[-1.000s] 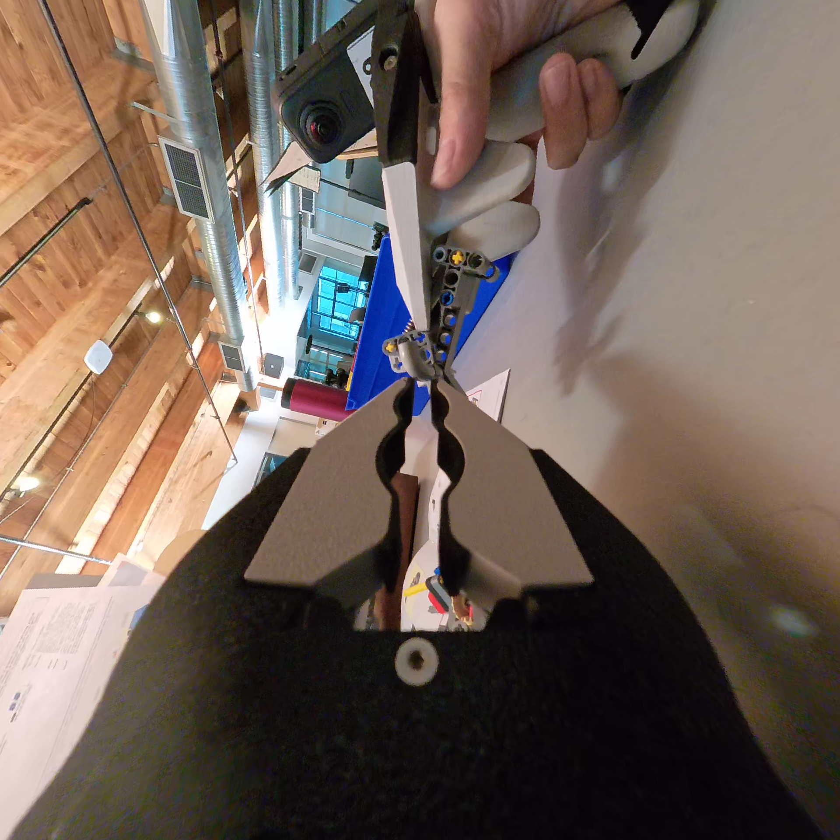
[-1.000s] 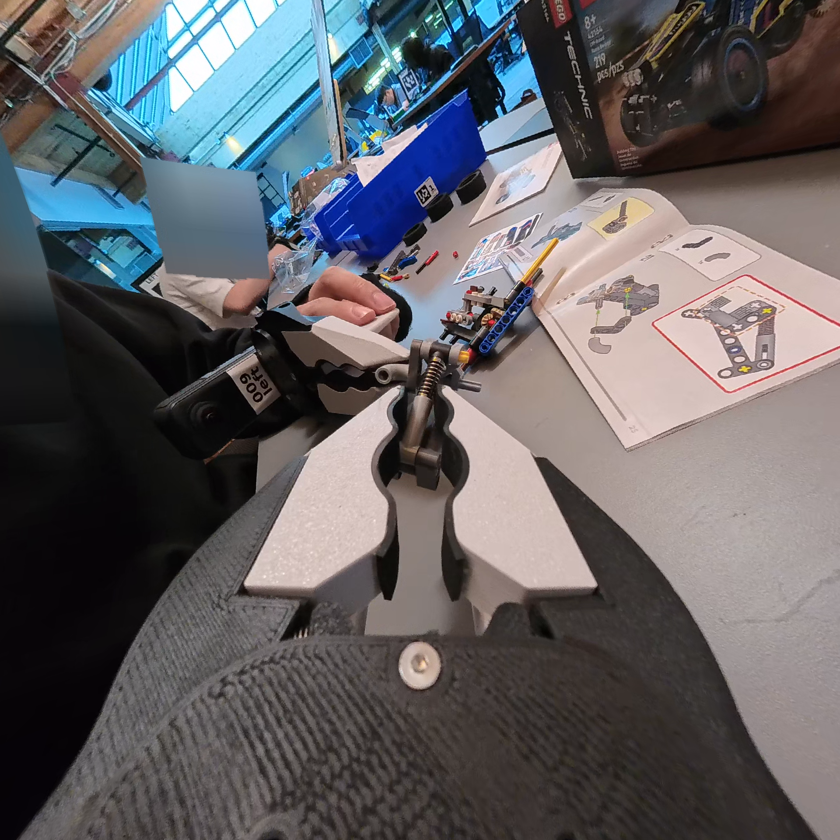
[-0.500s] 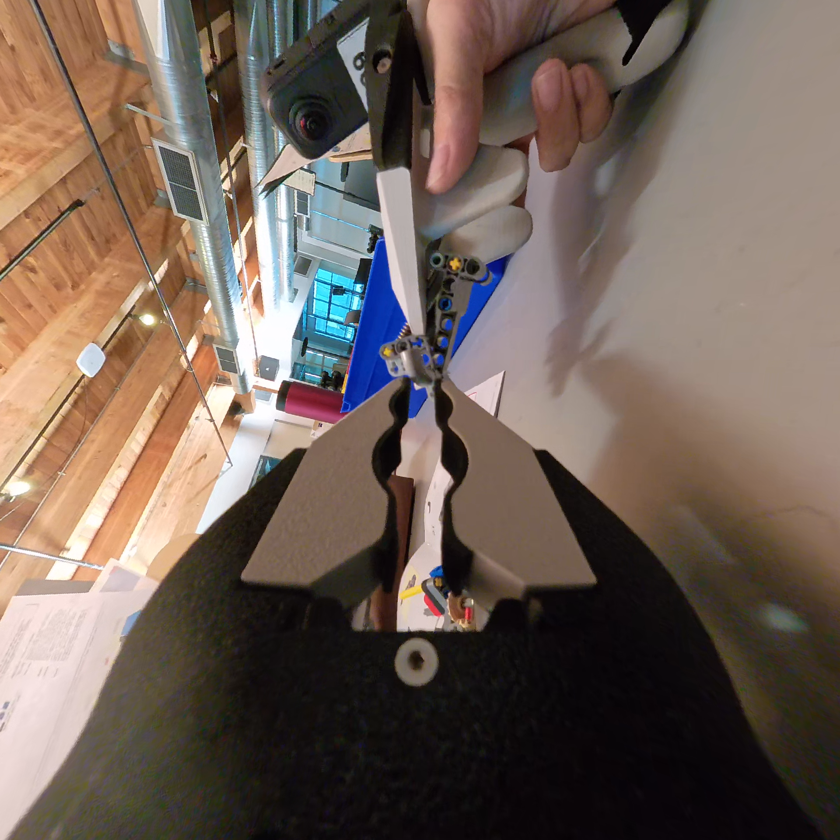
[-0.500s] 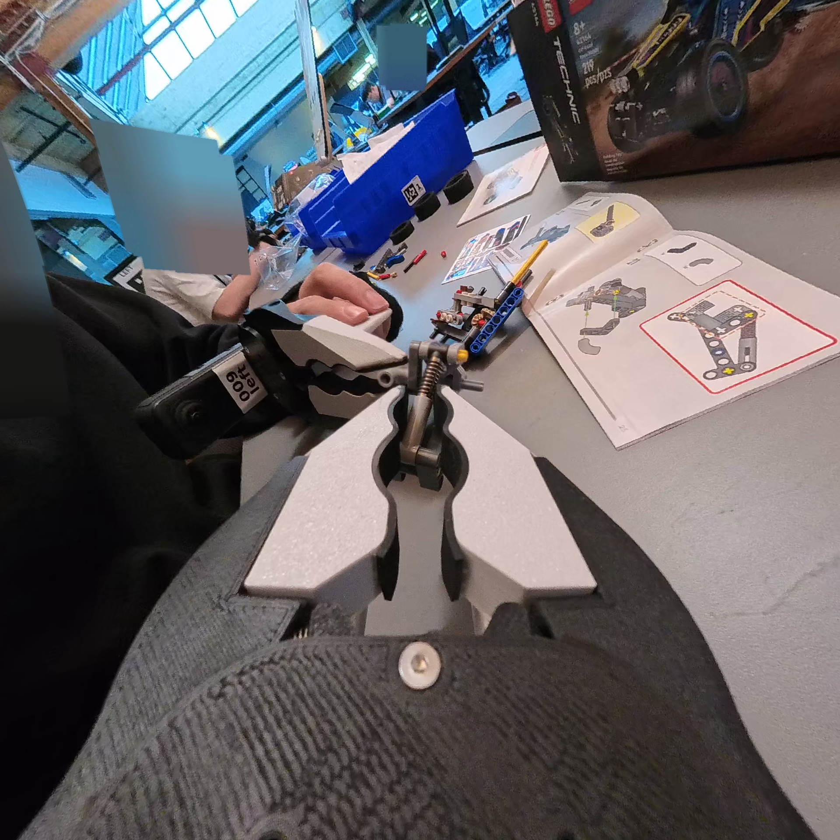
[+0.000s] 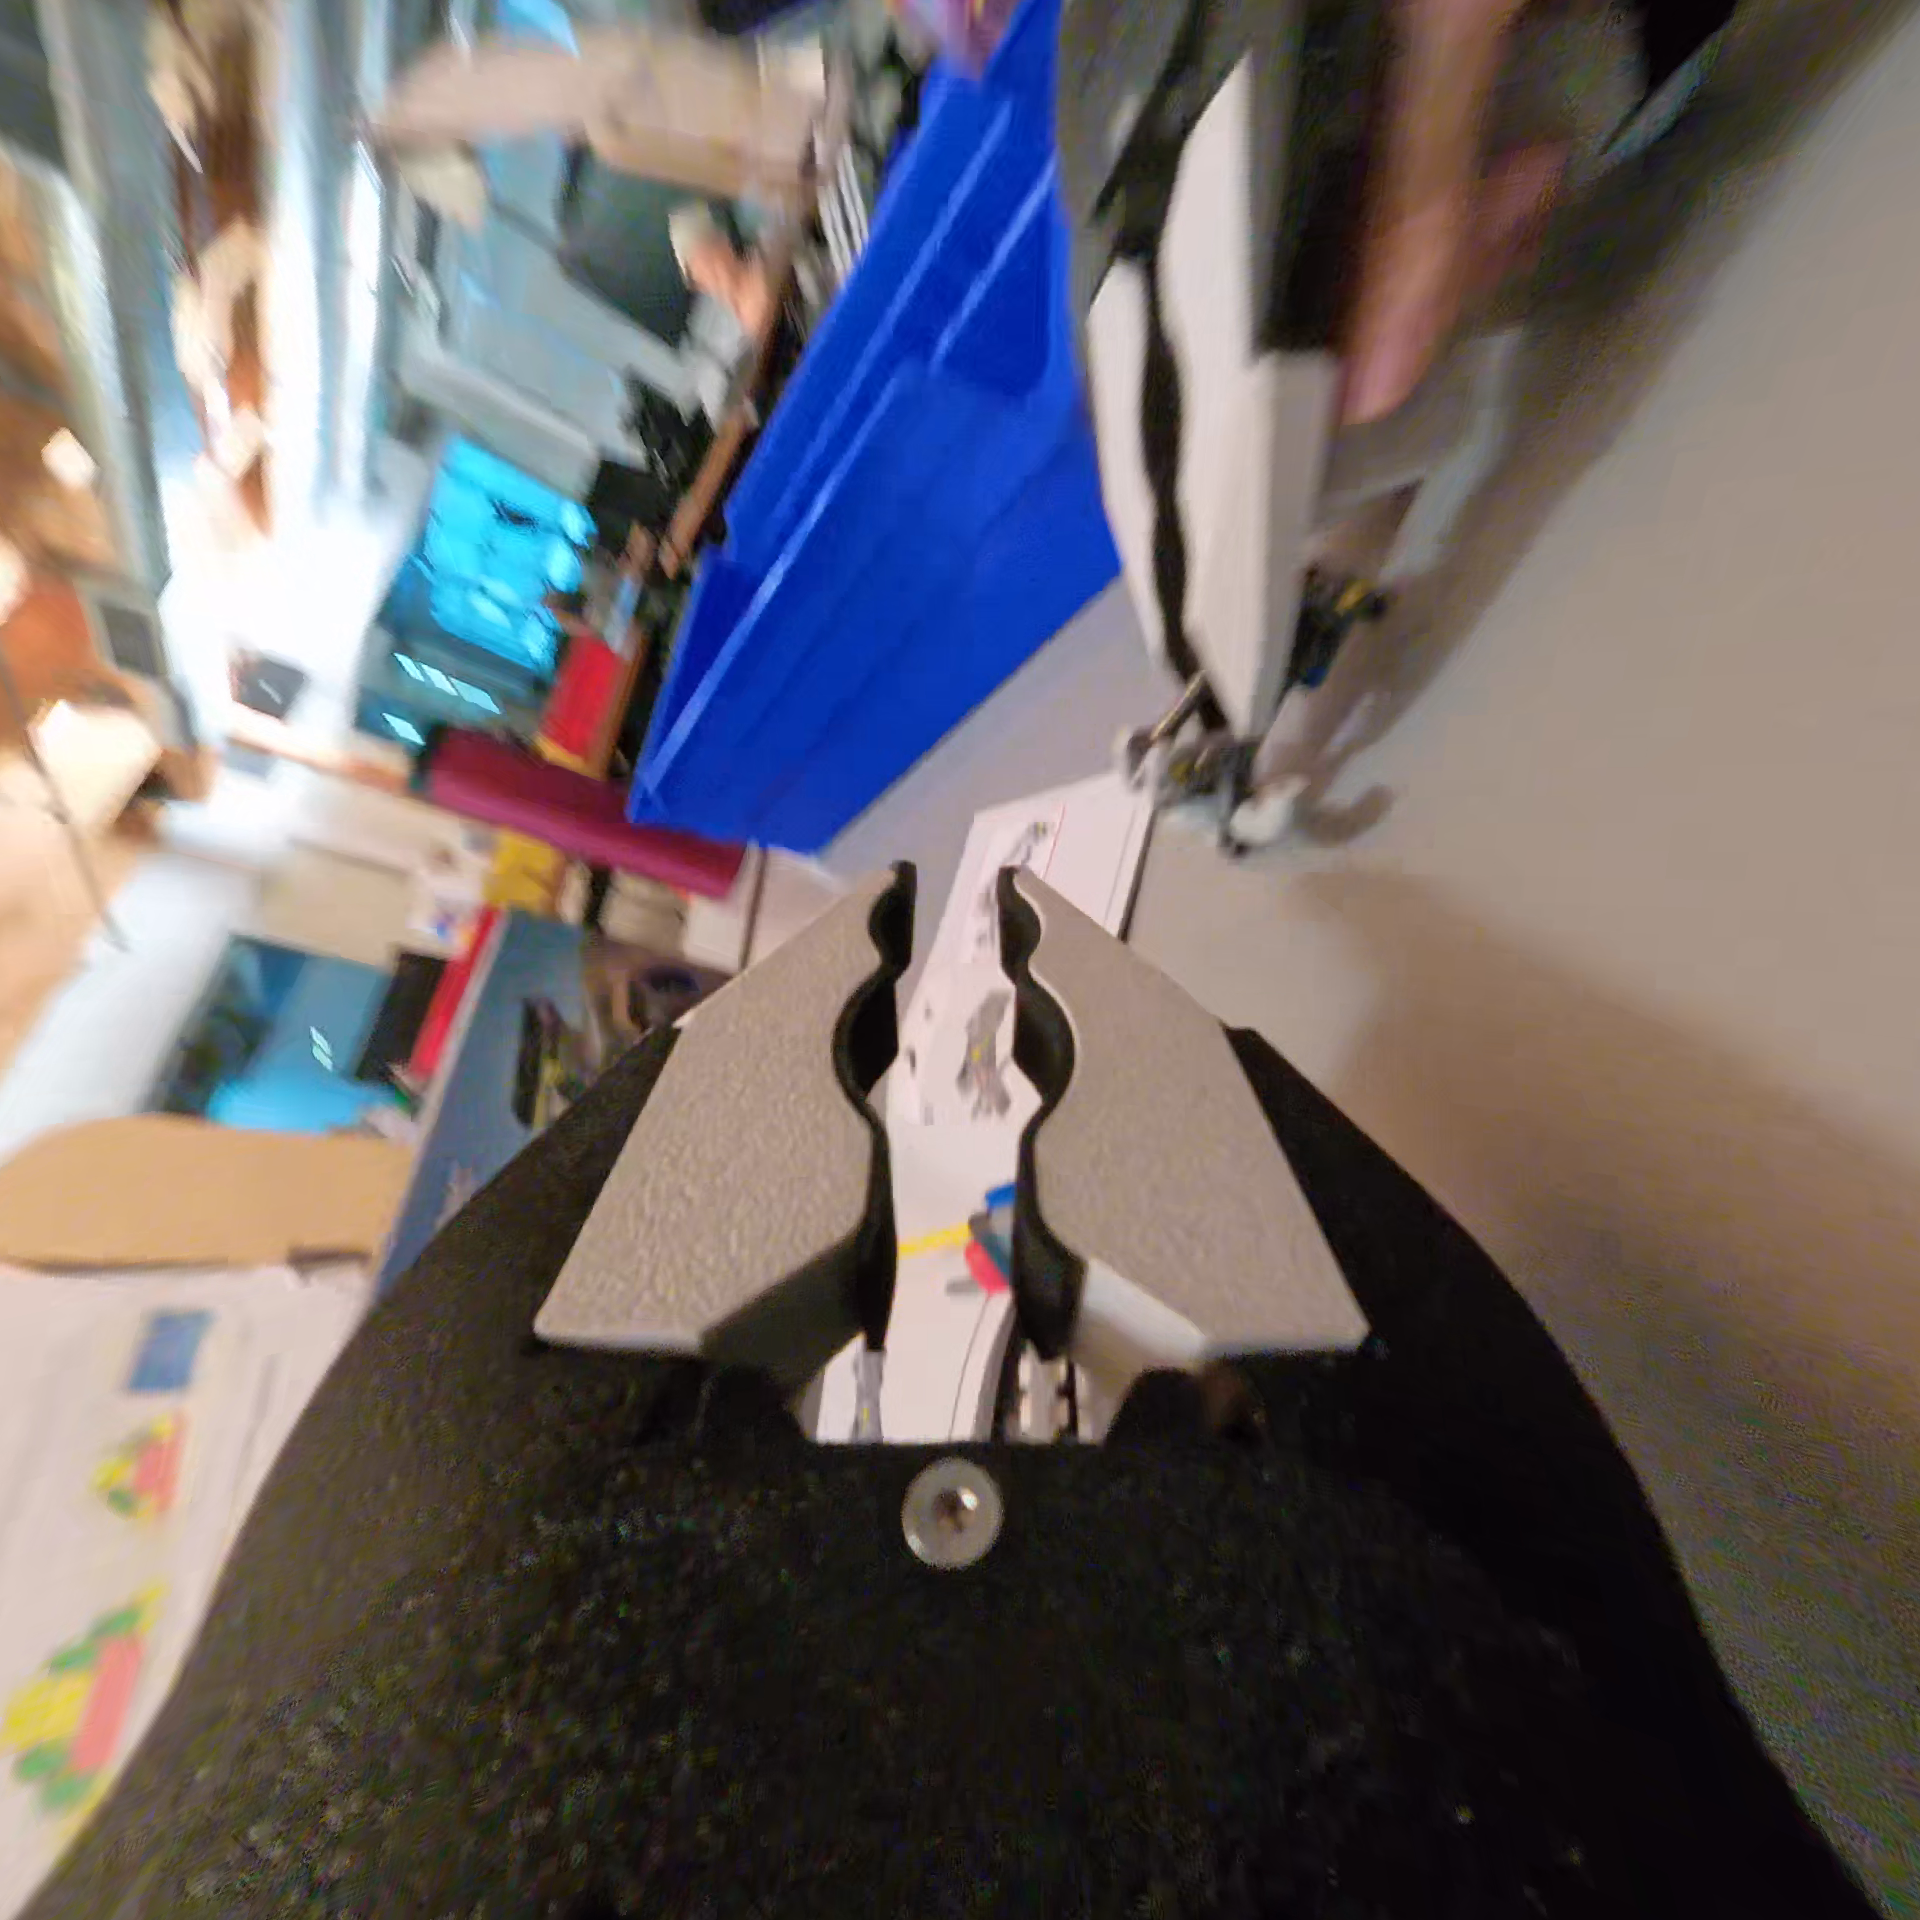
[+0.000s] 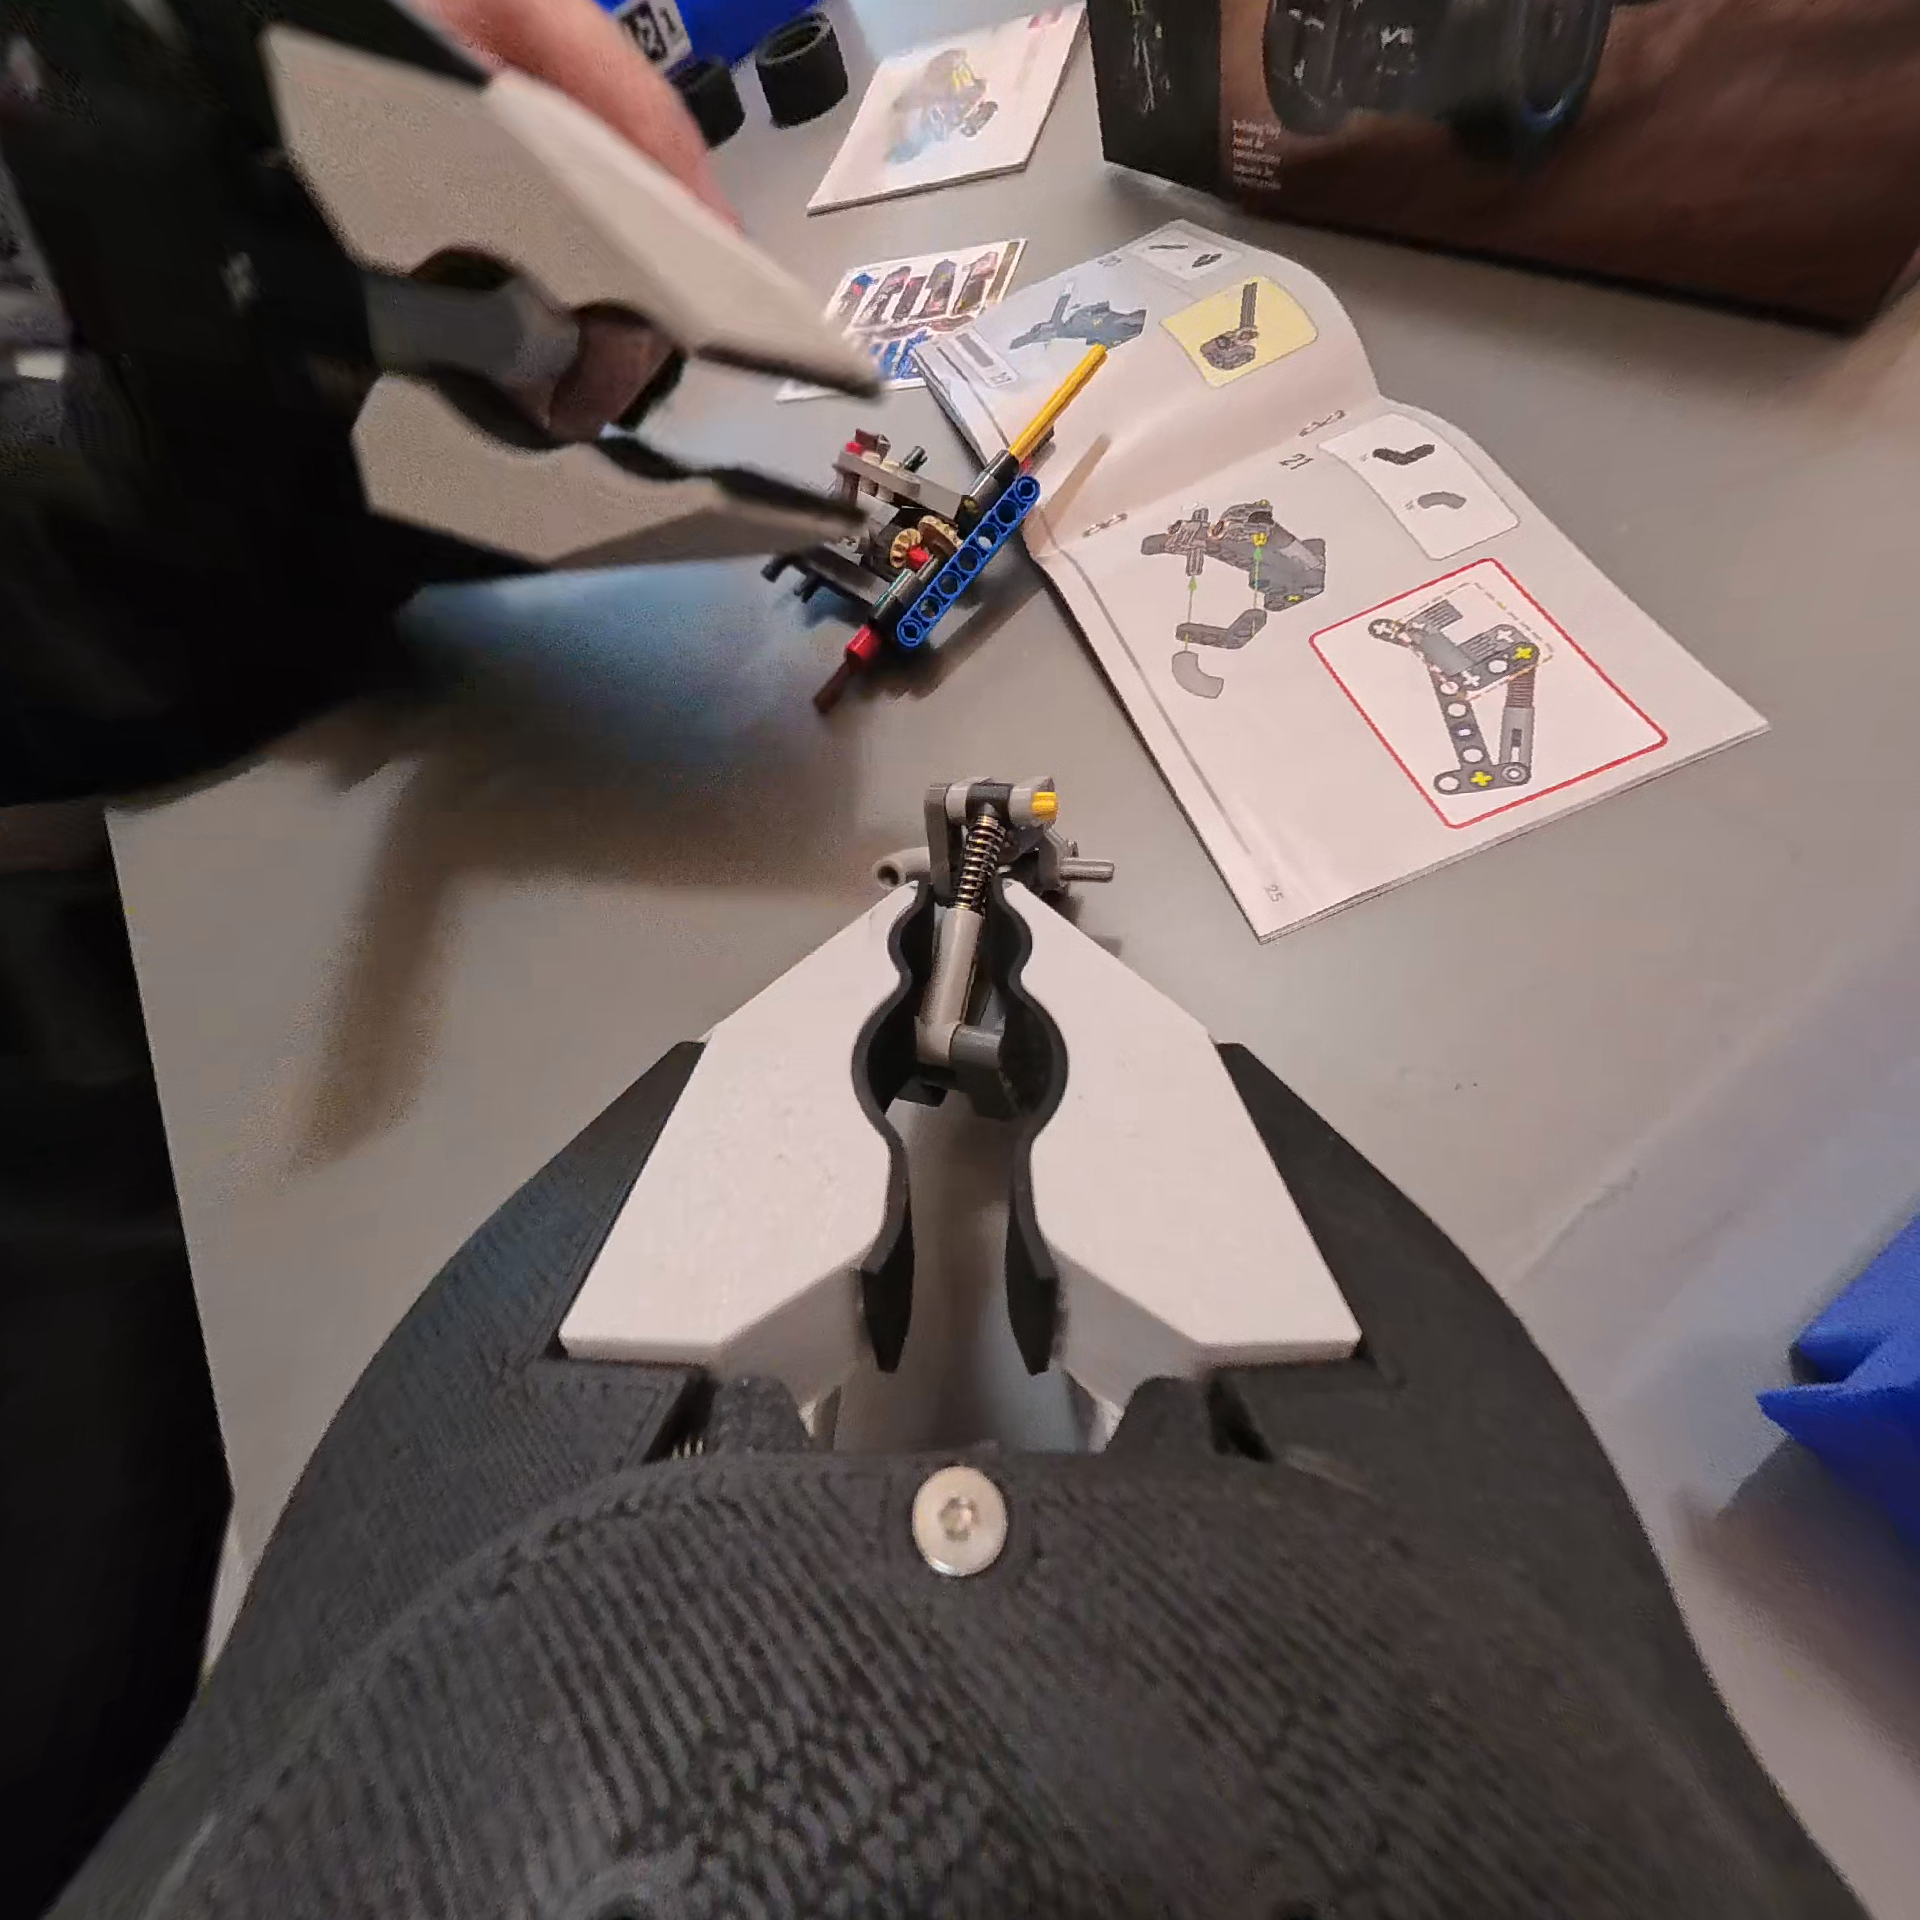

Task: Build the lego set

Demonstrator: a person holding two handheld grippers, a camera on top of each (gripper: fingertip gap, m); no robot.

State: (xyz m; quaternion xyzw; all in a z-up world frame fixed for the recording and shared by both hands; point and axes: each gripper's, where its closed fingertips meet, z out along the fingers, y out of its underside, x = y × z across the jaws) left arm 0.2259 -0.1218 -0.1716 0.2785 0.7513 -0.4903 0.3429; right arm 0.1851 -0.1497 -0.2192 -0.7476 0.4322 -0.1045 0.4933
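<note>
Two grippers are seen over the grey table (image 6: 1558,1143). The right gripper (image 6: 961,914) is clenched on a small grey suspension piece (image 6: 977,914) with a metal spring, held by its lower shaft just above the table surface, near the front edge. The left gripper (image 5: 956,894) is released — nothing is between its fingers, and its view is much blurred. A partly built chassis (image 6: 925,551) with a blue beam and a yellow axle is lying toward the middle of the table, just beside the open instruction booklet (image 6: 1382,582).

The held piece is judged light and stiff, but its spring gives under pressure and its pins are thin; it is better taken by the solid shaft or the grey end joints, not by the coil. The smooth plastic may slip if squeezed weakly.

Writing is present on the dark set box (image 6: 1507,114) at the far edge, on the booklet pages, and on a tag of the blue bin (image 5: 894,447) — it is not repeated.
</note>
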